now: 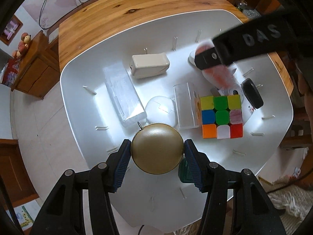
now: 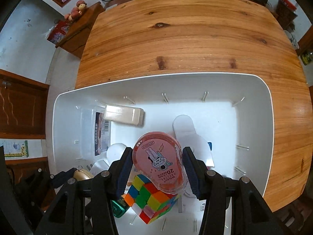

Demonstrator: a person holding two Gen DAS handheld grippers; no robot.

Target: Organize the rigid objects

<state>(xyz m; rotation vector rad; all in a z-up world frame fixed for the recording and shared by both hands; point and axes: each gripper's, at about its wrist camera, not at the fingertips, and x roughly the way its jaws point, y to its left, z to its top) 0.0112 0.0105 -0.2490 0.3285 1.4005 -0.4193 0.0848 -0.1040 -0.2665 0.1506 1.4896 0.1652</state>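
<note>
My left gripper (image 1: 157,150) is shut on a gold ball (image 1: 156,148) with a small hook, its blue pads pressing both sides. It hangs over the near part of a white bin (image 1: 64,72). My right gripper (image 2: 156,156) is shut on a pink correction-tape dispenser (image 2: 158,156) above a colour cube (image 2: 152,201) lying in the bin (image 2: 176,74). In the left wrist view the right gripper (image 1: 211,58) comes in from the upper right, blurred, with the pink dispenser (image 1: 219,76) under it. The gold ball (image 2: 83,175) also shows at the lower left of the right wrist view.
The bin stands on a wooden table (image 2: 176,39) and holds a beige box (image 1: 149,64), a clear case (image 1: 123,98), a white egg shape (image 1: 160,109), a clear box (image 1: 184,105), the cube (image 1: 222,116), a black disc (image 1: 252,93) and a green item (image 1: 183,172).
</note>
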